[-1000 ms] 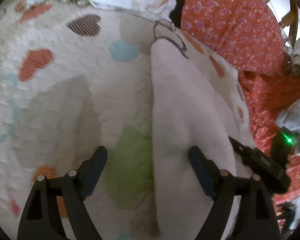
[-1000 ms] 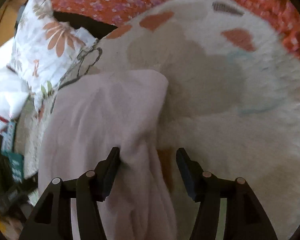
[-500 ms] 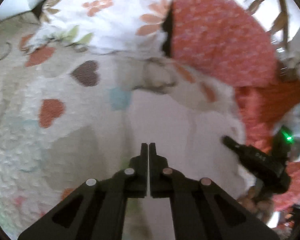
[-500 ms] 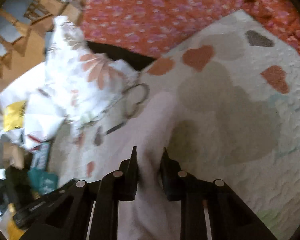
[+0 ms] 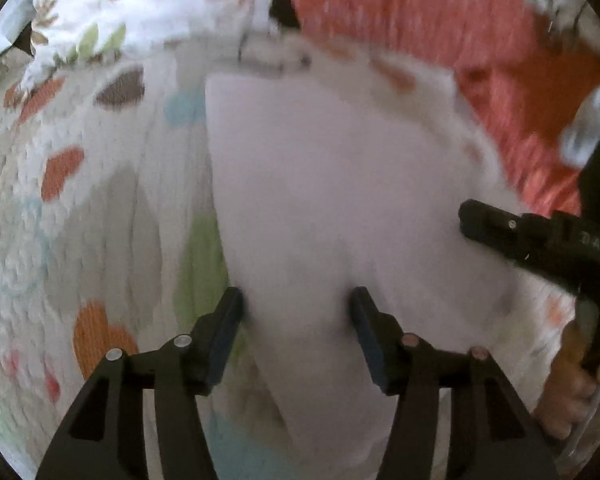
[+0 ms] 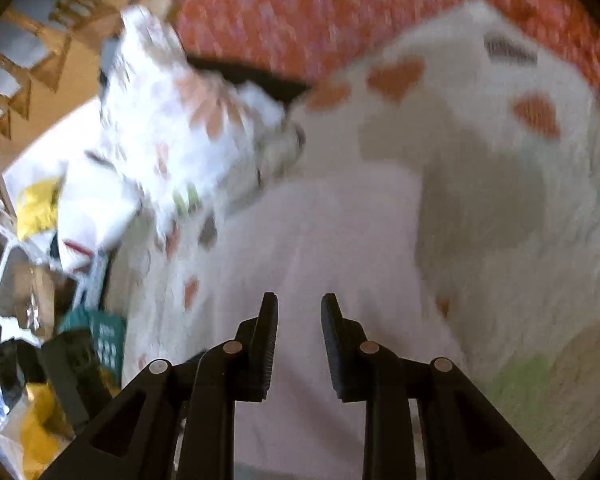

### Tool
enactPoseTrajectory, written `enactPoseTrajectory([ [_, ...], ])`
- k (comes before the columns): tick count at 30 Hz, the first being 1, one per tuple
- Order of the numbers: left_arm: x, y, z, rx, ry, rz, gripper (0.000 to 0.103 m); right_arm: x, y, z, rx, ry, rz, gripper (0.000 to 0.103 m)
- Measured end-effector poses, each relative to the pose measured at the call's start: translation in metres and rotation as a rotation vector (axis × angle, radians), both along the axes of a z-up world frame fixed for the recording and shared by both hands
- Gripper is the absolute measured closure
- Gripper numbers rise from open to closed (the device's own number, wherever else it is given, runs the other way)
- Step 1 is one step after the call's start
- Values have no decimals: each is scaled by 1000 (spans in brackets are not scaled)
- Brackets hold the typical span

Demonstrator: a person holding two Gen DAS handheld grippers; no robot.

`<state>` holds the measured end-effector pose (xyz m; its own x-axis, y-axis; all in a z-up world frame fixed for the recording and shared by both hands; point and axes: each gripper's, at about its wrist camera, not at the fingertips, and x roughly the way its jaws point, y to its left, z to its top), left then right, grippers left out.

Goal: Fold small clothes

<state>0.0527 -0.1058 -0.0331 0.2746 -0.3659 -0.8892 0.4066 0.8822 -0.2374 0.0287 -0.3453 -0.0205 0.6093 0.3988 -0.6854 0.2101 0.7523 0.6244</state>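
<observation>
1. Both grippers have changed since half a second ago: the left gripper [image 5: 296, 308], then clamped fully together, has just been opening and its jaws now stand apart, with the pale pink garment [image 5: 332, 184] running between them

2. Its blue pads [image 5: 230, 322] appear to sit against the cloth on either side; blur keeps me from telling whether they press it, so I read this as a release and not a grip

3. Over the same half second the right gripper [image 6: 299, 312] has parted only slightly; its ribbed jaws stand narrowly apart above the garment [image 6: 332, 240], and no fold of cloth is visibly pinched between them, so it looks let go

4. Compared with a second ago, when the garment lay as a narrow strip, it now shows wider and flatter in both wrist views, spread on the white quilt [image 5: 100, 200] with coloured hearts

5. It lies between the orange floral fabric [image 5: 420, 12] on one side and a white flower-print cloth [image 5: 140, 4] at the far end

6. My judgement: one fold has just been laid down and let go; the next move would call for a fresh grip on an edge, and the soft cloth may slump open if dragged
</observation>
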Motion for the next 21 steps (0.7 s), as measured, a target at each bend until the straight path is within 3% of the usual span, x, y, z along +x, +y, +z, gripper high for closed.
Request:
enactPoseTrajectory([
  [1,-2,3,-6,-20,36,-11,47,-2,-1,-17,-49,87,-7,81],
  [2,-2,6,-6,-43,62,-16,47,-4,-5,-27,-94,145,-26,92],
  [3,0,12,-3,-68,80,-16,47,-9,-14,-36,-101,174,-45,102],
  [4,1,22,4,-105,76,-9,47,-15,-22,-35,-80,167,-62,101],
  [5,0,30,10,-127,63,2,47,-19,-27,-29,-89,162,-83,98],
  [6,2,43,18,-144,37,36,44,-26,-33,-18,-148,142,-116,76],
  [7,4,50,19,-155,27,60,38,-29,-35,-12,-195,129,-139,60],
  [8,6,57,20,-171,20,85,33,-35,-40,-4,-234,96,-164,36],
  [9,9,65,19,-194,24,120,23,-38,-44,2,-221,69,-172,33],
  [10,11,67,16,-211,34,133,20,-39,-49,1,-155,44,-167,33],
  [13,11,55,-1,-245,94,81,20,-34,-48,-12,-44,68,-104,33],
  [16,3,27,-21,-271,177,-16,19,-21,-27,-31,-102,136,-27,33],
  [17,-2,18,-25,-252,166,-27,20,-19,-20,-37,-134,151,-11,34],
  [18,-7,12,-22,-208,121,-33,26,-19,-12,-42,-156,152,-9,34],
  [19,-10,6,-19,-170,96,-51,52,-20,-9,-43,-170,143,-20,39],
  [21,-9,3,-11,-129,85,-65,66,-24,-6,-42,-114,143,-22,74],
])
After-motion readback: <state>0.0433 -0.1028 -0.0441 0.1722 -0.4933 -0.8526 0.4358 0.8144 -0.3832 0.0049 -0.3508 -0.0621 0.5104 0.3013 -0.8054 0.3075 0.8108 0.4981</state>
